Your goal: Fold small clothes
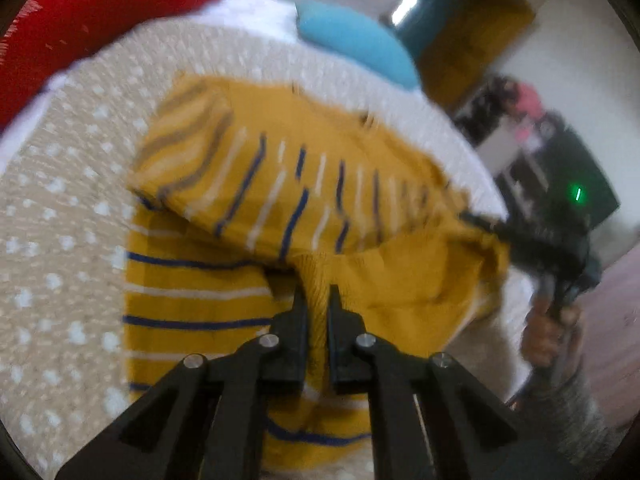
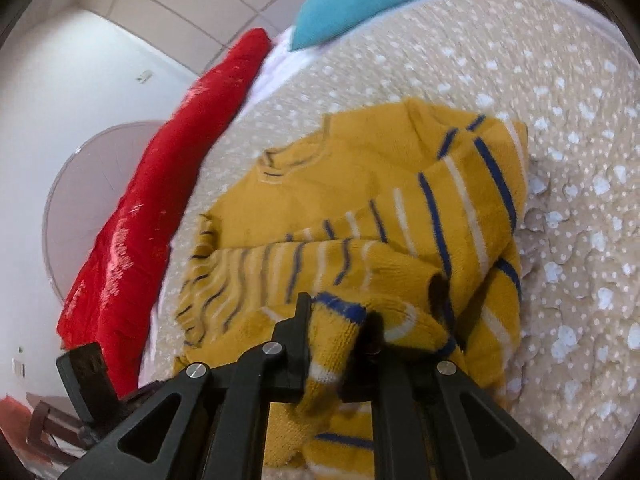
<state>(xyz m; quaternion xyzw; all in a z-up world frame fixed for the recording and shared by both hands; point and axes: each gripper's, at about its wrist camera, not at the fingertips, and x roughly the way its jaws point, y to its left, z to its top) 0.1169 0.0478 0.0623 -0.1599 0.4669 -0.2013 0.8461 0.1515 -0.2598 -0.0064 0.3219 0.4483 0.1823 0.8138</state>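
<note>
Yellow striped sweater (image 1: 304,200) on bed (image 1: 60,220), bulk ahead of both fingers. Left gripper (image 1: 317,296) narrow, pinching ribbed edge; right gripper (image 2: 336,320) clamped on bunched knit — long axis spans between them.

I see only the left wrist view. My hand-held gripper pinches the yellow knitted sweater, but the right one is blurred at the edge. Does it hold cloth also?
Observer: Yes. In the right wrist view the right hand-held gripper is shut on a striped fold of the yellow knitted sweater with blue and white stripes.
Operator: Is the neck opening visible there?
Observer: Yes, the collar lies flat on the beige dotted bedspread, on the far side toward the long red cushion.
Operator: Anything behind that cushion?
Observer: A round white fan stands against the wall.
</note>
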